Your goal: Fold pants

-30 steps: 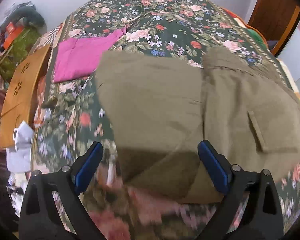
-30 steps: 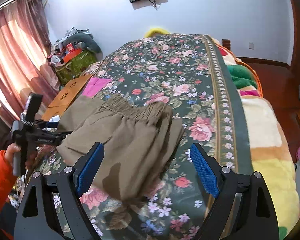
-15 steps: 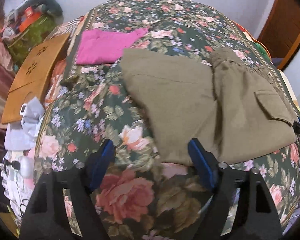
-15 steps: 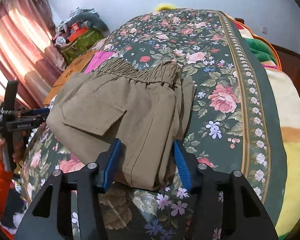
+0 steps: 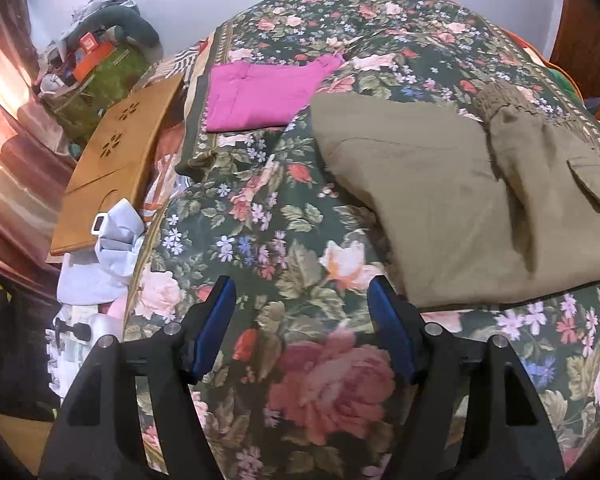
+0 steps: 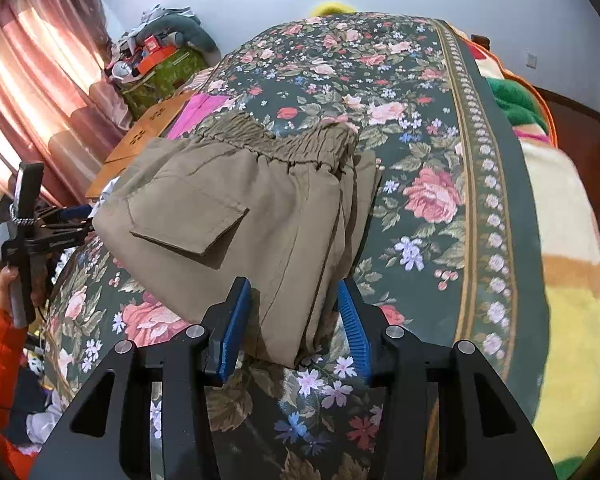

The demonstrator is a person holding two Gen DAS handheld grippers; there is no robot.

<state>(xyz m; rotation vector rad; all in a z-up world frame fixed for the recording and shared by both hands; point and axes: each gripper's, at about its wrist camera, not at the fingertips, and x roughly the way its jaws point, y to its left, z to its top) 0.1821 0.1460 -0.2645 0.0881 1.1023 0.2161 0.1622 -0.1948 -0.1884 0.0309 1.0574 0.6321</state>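
The olive-green pants point(image 5: 460, 208) lie folded on the floral bedspread point(image 5: 300, 220), pocket flap up and elastic waistband at the far side. My left gripper point(image 5: 300, 292) hovers over bare bedspread just left of the pants' near corner. Its jaws are closing with nothing between them. In the right wrist view the pants point(image 6: 228, 208) fill the middle, and my right gripper point(image 6: 293, 292) is shut on their thick near folded edge, a blue pad pressed against each side. The left gripper point(image 6: 56, 228) shows at the far left, held by a hand in an orange sleeve.
A folded magenta garment point(image 5: 260, 96) lies on the bed beyond the pants. A wooden board point(image 5: 116, 168), a pale blue cloth point(image 5: 108, 248) and a cluttered green box point(image 5: 100, 68) stand left of the bed. Coloured blankets point(image 6: 572, 280) line the bed's right side.
My left gripper has drawn back off the pants towards the near left and its jaws have narrowed. My right gripper has moved in and its jaws have shut on the pants' near edge.
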